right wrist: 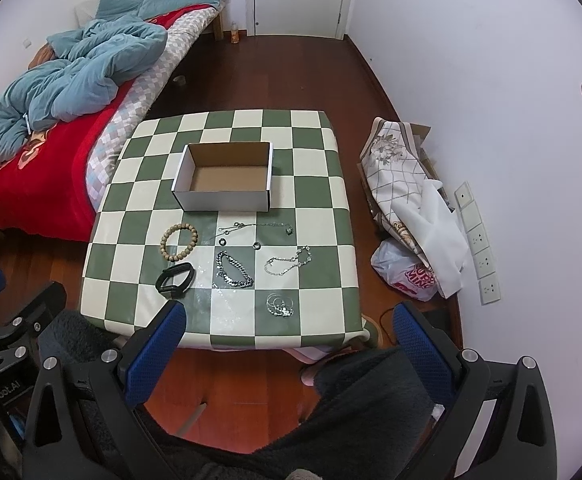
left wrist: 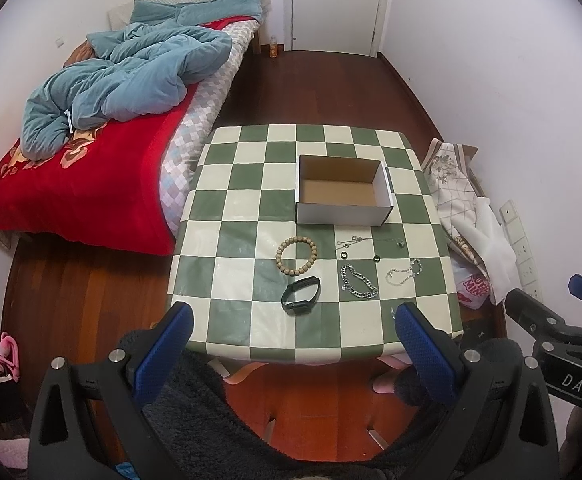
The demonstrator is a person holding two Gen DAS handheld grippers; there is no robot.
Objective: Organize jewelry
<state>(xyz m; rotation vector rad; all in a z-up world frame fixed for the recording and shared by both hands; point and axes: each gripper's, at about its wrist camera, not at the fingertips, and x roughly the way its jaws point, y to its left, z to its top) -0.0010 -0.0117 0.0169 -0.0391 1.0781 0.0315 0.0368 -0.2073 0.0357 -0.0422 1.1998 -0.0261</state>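
**A:** From the left wrist view, you held your left gripper back off the near edge of the table, jaws spread wide with nothing between them. Why so far out?

**B:** My guess: you wanted the whole spread in sight before picking. The box sat past the jewelry with its top open and its floor bare, so I judged the sorting had not begun. Everything lay on your side of the box: one bead bracelet nearest it, one black band nearer you, one heavy chain, one fine bracelet, one thin necklace just in front of the box, and two small dark rings.

**A:** And from the right wrist view?

**B:** Your right gripper also hung off the near edge, fingers apart and empty. Same count in front of the box, plus one tangle of hoops, farthest from the box of all. In the left view your finger mostly hid it.

**A:** So eight pieces?

**B:** Eight as I counted, though the tangle could hold several hoops; too small to tell. All lay apart, likely for single picks.
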